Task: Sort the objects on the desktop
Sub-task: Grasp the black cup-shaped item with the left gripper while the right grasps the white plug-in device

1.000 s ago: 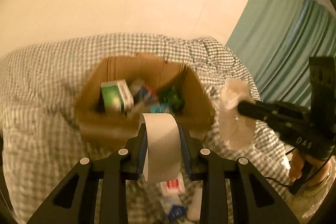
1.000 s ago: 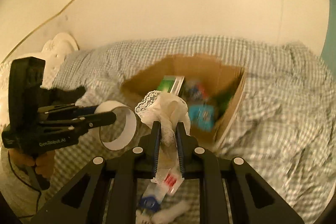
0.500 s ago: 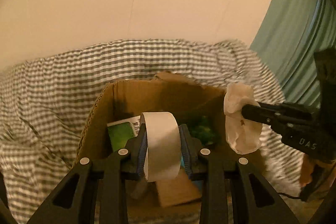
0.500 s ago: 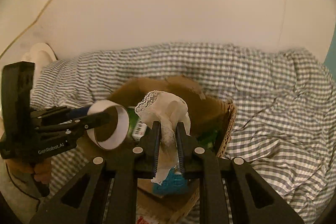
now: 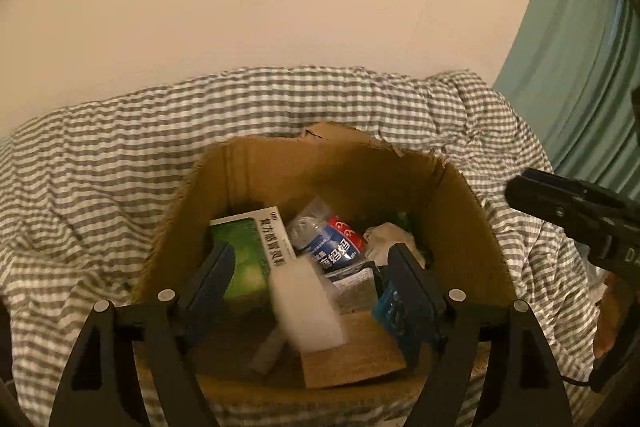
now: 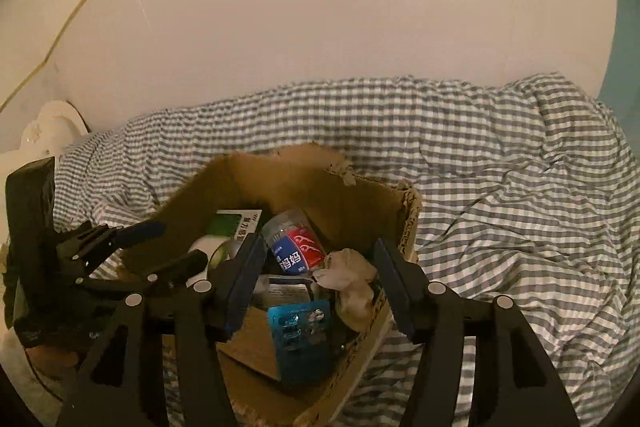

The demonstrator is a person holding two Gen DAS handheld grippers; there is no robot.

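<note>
An open cardboard box (image 5: pixel 280 163) (image 6: pixel 288 183) sits on a checked blanket. My left gripper (image 5: pixel 310 255) hangs over it with its jaws opening. A white tape roll (image 5: pixel 308 307) is blurred and loose between them, touching neither pad. In the right wrist view the roll (image 6: pixel 210 251) is just past the left gripper (image 6: pixel 176 243). My right gripper (image 6: pixel 320 245) is also over the box, jaws opening. The crumpled white cloth (image 6: pixel 352 279) lies loose in the box below them.
Inside the box are a green carton (image 5: pixel 244 255), a red-and-blue labelled bottle (image 6: pixel 294 243) and a blue packet (image 6: pixel 300 331). The checked blanket (image 6: pixel 500 207) surrounds the box. A wall stands behind, and a teal curtain (image 5: pixel 580 67) hangs at the right.
Both grippers moved forward over the box and opened. The tape roll left the left gripper and is dropping; the cloth left the right gripper and lies in the box.
</note>
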